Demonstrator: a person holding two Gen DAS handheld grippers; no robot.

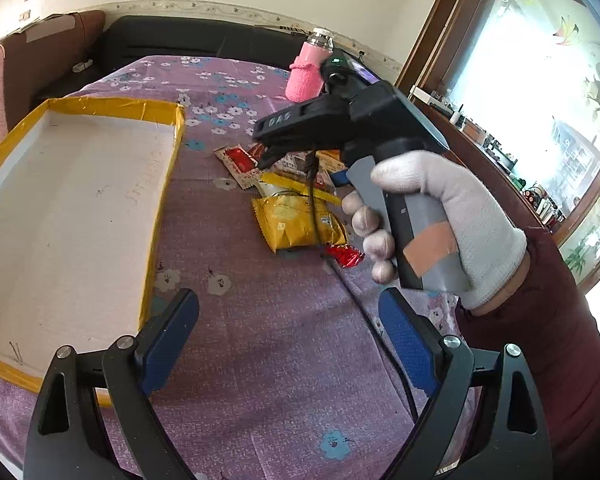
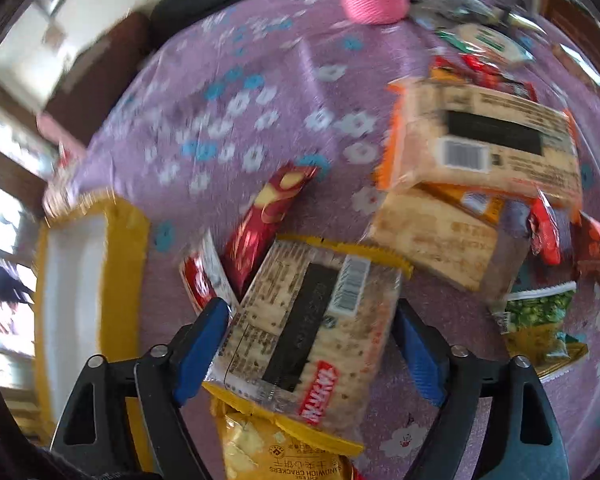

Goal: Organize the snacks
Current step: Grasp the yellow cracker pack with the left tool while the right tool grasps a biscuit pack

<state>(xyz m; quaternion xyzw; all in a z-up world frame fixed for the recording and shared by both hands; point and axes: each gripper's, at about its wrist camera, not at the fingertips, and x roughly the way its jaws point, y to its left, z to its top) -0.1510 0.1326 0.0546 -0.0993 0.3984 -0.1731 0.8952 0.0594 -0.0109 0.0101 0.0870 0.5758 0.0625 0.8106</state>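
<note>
Jaws of right gripper (image 2: 312,344) straddle clear, yellow-edged cracker pack (image 2: 312,320).

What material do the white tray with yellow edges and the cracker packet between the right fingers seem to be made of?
The tray looks like matte white foam board or cardboard, its rim wrapped in glossy yellow tape that wrinkles at the corners. The cracker packet looks like thin clear plastic film: crackers show through and its surface glints.
</note>
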